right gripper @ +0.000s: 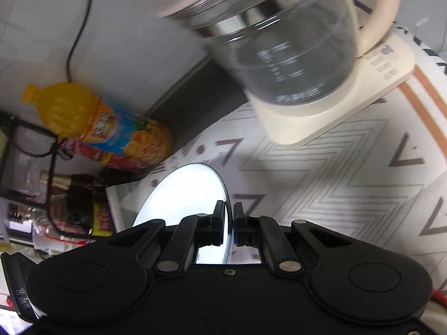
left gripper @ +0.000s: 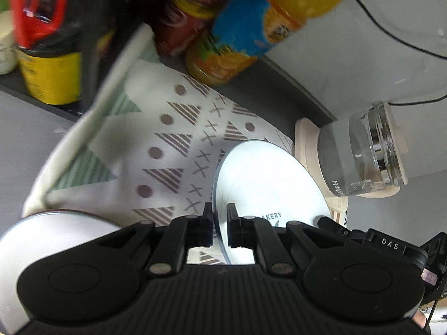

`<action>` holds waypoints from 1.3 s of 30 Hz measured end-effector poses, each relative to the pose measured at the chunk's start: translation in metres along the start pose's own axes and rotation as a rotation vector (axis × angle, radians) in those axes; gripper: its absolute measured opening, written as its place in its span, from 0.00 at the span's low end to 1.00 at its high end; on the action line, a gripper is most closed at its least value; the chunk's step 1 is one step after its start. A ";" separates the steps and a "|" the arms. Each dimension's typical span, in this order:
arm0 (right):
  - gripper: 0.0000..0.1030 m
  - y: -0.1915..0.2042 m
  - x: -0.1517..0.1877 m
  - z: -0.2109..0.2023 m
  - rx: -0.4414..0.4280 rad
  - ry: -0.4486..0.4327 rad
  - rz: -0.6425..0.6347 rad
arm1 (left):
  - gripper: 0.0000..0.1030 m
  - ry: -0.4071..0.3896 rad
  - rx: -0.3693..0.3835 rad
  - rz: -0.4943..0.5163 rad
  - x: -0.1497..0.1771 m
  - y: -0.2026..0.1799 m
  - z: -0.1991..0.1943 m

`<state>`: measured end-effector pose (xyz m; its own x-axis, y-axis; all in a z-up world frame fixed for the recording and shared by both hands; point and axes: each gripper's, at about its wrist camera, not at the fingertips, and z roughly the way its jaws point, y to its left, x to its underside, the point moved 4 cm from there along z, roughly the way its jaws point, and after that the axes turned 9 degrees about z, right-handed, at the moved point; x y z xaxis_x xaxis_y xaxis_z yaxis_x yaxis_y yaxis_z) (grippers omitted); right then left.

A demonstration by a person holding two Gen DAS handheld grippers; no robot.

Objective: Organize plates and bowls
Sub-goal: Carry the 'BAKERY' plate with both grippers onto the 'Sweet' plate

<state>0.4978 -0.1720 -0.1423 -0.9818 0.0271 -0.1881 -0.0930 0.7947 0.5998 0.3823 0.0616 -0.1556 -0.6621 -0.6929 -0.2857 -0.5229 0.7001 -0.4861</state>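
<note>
The left gripper (left gripper: 219, 212) has its two black fingers closed on the rim of a round white plate with blue edge (left gripper: 268, 184); the plate stands tilted, almost on its edge, above the patterned tablecloth (left gripper: 156, 128). The right gripper (right gripper: 228, 209) is also closed on a thin rim of a round white plate (right gripper: 184, 192), probably the same plate, but the views do not make this sure. At the low left of the left wrist view sits a white bowl with dark rim (left gripper: 53, 229). Farther, a glass kettle with cream handle (right gripper: 282, 53) stands on its cream base (right gripper: 329, 111). Behind, an orange juice bottle with blue label (right gripper: 103, 122) stands near the grey wall (left gripper: 363, 64).
</note>
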 end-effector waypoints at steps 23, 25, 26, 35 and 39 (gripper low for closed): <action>0.06 0.048 0.080 0.010 -0.086 0.085 -0.187 | 0.07 -0.071 -0.115 -0.141 0.056 0.073 -0.063; 0.06 0.051 0.088 0.012 -0.088 0.099 -0.202 | 0.07 -0.077 -0.128 -0.154 0.062 0.080 -0.068; 0.06 0.053 0.092 0.013 -0.089 0.105 -0.210 | 0.07 -0.079 -0.133 -0.161 0.065 0.083 -0.071; 0.06 0.063 0.124 0.021 -0.097 0.147 -0.273 | 0.07 -0.090 -0.177 -0.210 0.088 0.108 -0.088; 0.06 0.063 0.135 0.023 -0.094 0.167 -0.288 | 0.07 -0.085 -0.187 -0.228 0.097 0.117 -0.090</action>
<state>0.3629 -0.1047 -0.1480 -0.9260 -0.2956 -0.2349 -0.3772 0.6958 0.6112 0.2088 0.0915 -0.1659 -0.4728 -0.8424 -0.2584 -0.7482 0.5387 -0.3873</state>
